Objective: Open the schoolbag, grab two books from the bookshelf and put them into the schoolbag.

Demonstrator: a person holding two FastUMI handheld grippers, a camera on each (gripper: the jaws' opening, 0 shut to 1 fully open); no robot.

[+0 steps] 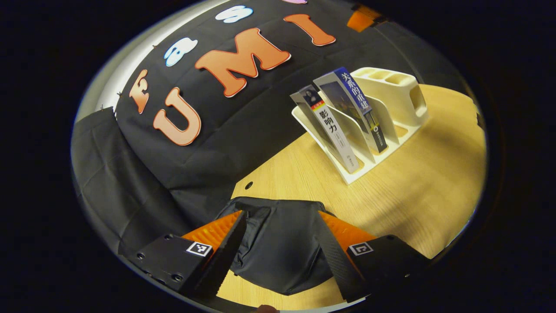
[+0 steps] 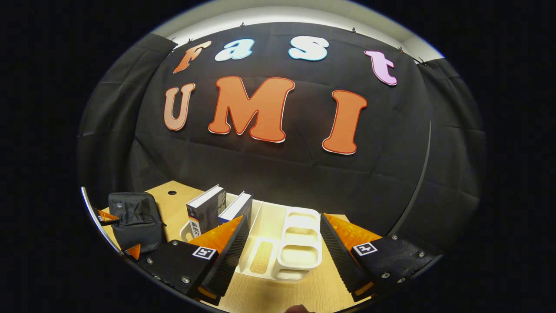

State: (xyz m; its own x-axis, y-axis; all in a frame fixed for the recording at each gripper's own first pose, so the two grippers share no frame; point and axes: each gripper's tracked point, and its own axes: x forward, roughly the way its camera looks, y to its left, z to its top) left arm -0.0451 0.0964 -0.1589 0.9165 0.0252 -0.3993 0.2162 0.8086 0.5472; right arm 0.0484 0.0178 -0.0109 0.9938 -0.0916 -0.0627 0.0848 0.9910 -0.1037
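schoolbag between left gripper fingers (spread), bookshelf beyond

Black schoolbag lies on the table; two books lean in the white bookshelf.

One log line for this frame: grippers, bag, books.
left gripper: open, around schoolbag | right gripper: open, at bookshelf | two books: on shelf | bag: on table
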